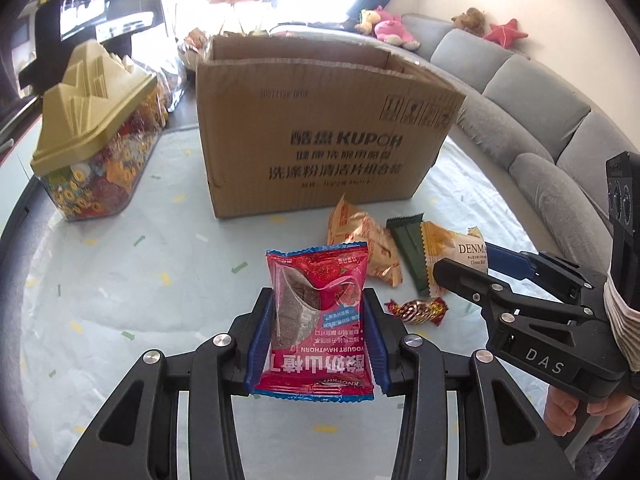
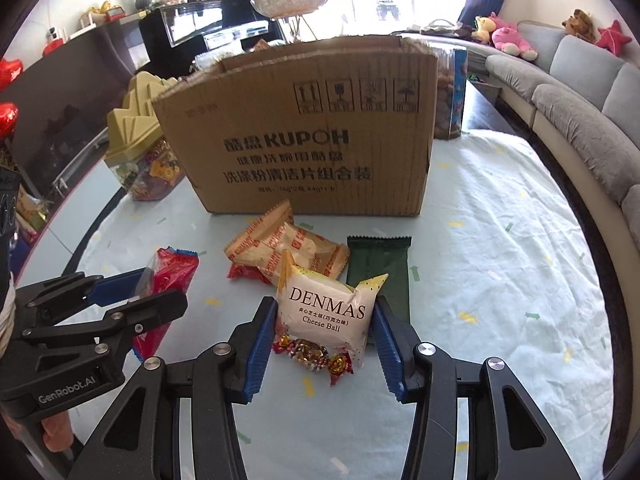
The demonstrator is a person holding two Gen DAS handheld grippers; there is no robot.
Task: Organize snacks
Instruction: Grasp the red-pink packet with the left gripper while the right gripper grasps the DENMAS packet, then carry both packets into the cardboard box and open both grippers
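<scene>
A pale confetti-print tablecloth (image 1: 120, 280) carries an open cardboard box (image 1: 320, 136) beyond both tongs. The left gripper (image 1: 318, 316) clamps a red hawthorn packet (image 1: 320, 320) by its side edges, long axis running along the fingers, printed top toward the camera. The right gripper (image 2: 324, 320) squeezes a white Denmas cheese ball pack (image 2: 324, 316) upright, with a green bar (image 2: 380, 268) behind it and a foil candy (image 2: 312, 354) just beneath it.
</scene>
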